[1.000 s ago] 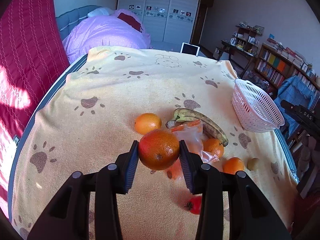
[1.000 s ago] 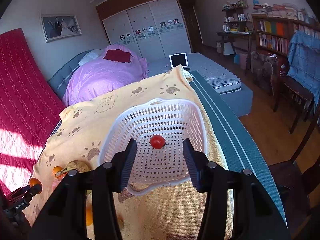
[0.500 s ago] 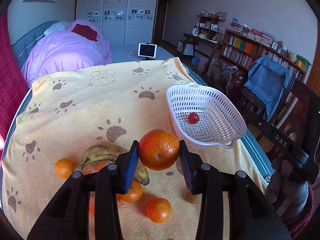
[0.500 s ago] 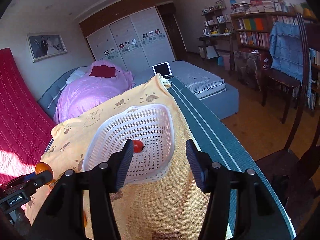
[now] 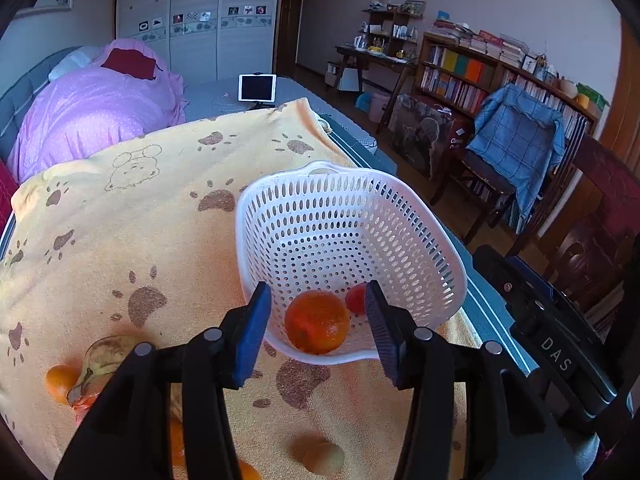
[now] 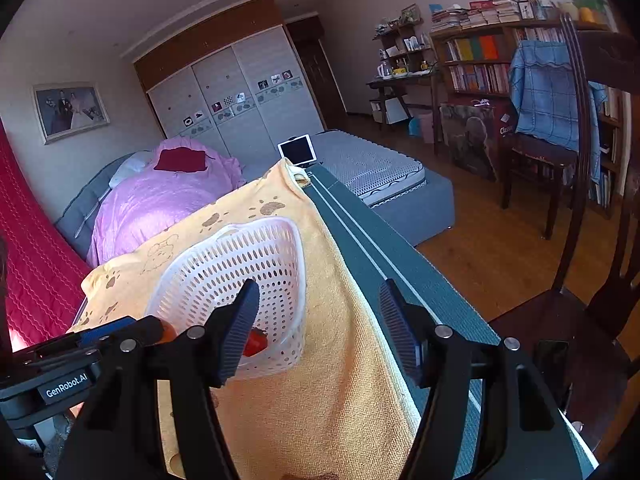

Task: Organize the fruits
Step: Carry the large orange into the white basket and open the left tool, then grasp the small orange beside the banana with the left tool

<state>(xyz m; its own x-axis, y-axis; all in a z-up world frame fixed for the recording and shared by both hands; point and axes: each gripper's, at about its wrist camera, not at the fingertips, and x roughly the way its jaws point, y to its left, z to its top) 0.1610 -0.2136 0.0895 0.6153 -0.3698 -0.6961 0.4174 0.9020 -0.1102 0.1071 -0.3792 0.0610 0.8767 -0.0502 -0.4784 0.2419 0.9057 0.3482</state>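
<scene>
Left gripper (image 5: 316, 334), jaws just opened, frees the orange (image 5: 317, 322) into the white basket (image 5: 404, 208); retreating low could tip it off the bed edge

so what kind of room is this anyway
Most likely a bedroom that doubles as a study. A bed with a pink quilt stands before a white wardrobe, and a bookshelf lines the far wall. The fruit sorting takes place on a yellow paw-print blanket.

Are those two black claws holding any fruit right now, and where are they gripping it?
Nothing is held. The left gripper has just opened, and the orange lies free in the basket. The right gripper is open and empty.
</scene>
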